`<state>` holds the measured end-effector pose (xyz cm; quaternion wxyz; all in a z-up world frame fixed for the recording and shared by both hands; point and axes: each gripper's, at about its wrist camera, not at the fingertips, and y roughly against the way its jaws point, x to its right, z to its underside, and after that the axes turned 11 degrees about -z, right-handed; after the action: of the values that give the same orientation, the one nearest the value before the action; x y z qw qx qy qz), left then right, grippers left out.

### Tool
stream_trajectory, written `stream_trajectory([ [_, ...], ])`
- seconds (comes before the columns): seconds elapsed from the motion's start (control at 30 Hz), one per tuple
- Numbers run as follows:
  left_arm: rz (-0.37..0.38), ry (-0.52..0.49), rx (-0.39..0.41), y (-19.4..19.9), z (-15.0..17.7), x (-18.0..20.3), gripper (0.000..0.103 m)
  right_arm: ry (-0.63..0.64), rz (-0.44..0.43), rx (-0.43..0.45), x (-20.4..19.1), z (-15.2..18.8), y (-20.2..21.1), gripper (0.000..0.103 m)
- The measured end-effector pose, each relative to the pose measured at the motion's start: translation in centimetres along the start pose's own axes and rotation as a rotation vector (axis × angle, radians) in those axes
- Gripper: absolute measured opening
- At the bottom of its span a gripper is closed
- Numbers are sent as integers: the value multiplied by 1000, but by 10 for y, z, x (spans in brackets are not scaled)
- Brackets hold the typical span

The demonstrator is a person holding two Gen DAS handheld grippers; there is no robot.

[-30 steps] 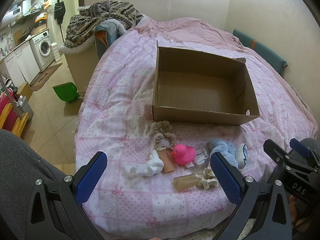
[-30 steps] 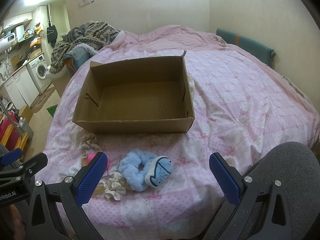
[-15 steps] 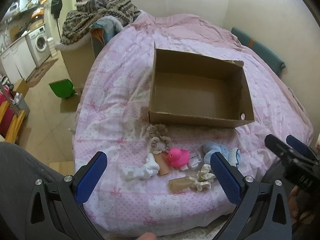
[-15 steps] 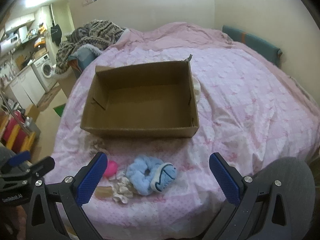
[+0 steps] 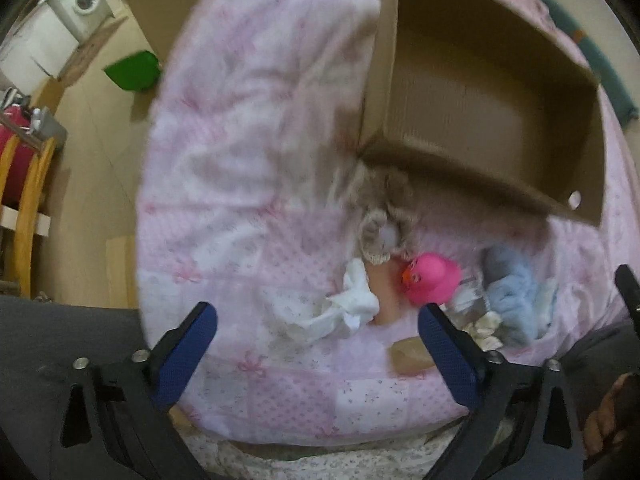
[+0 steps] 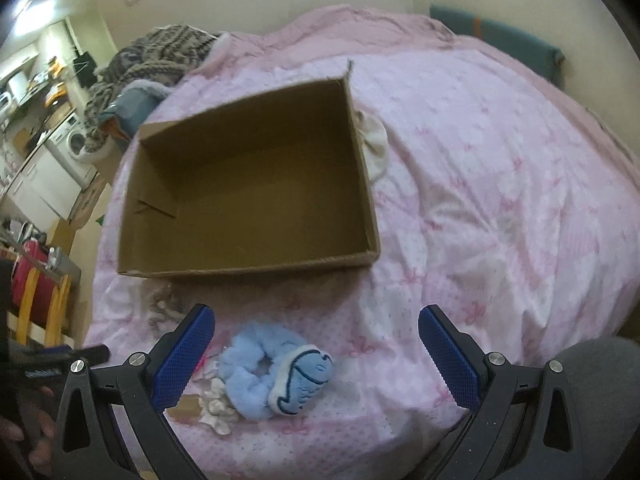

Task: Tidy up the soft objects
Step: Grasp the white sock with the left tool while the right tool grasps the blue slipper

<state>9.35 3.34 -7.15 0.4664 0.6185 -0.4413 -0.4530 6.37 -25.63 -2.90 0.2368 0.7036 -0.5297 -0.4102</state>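
Note:
An open, empty cardboard box [image 5: 492, 92] [image 6: 248, 196] sits on the pink bed. In front of it lie a beige knitted scrunchie [image 5: 380, 236], a white sock [image 5: 348, 308], a pink rubber duck [image 5: 434, 282], a blue fluffy scrunchie [image 5: 516, 300] [image 6: 256, 372], a blue-and-white plush [image 6: 302, 378], a cream scrunchie [image 6: 216, 400] and a tan piece [image 5: 408, 356]. My left gripper [image 5: 318, 332] is open, just above the white sock. My right gripper [image 6: 316, 344] is open, above the blue scrunchie and plush.
The pink quilt [image 6: 500, 200] covers the bed. A white cloth [image 6: 376, 144] lies by the box's right side. Patterned blankets [image 6: 160, 56] are piled at the far left. The floor holds a green bin [image 5: 134, 70], a washing machine [image 5: 84, 0] and a red-yellow rack [image 5: 20, 168].
My left gripper has moved down and forward toward the small objects, with motion blur. My right gripper has moved slightly closer to the blue scrunchie. Both stay open.

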Motion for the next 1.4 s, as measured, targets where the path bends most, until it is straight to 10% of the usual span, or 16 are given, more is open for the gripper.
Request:
stream_trajectory([
  [0.27,15,15,-113,-46,-4,18,77,-28,-19,-16,7,3,-9,103],
  [0.57,150,51,-155,-65,11,6,26,-43,-26,-11,6,4,-11,103],
  [0.87,175,55,-10,-2,29,-26,26,-93,-55,-29,16,3,-12,103],
  [1.4,153,43,79,2,33,-21,26,-168,-108,-372,-13,26,-88,103],
])
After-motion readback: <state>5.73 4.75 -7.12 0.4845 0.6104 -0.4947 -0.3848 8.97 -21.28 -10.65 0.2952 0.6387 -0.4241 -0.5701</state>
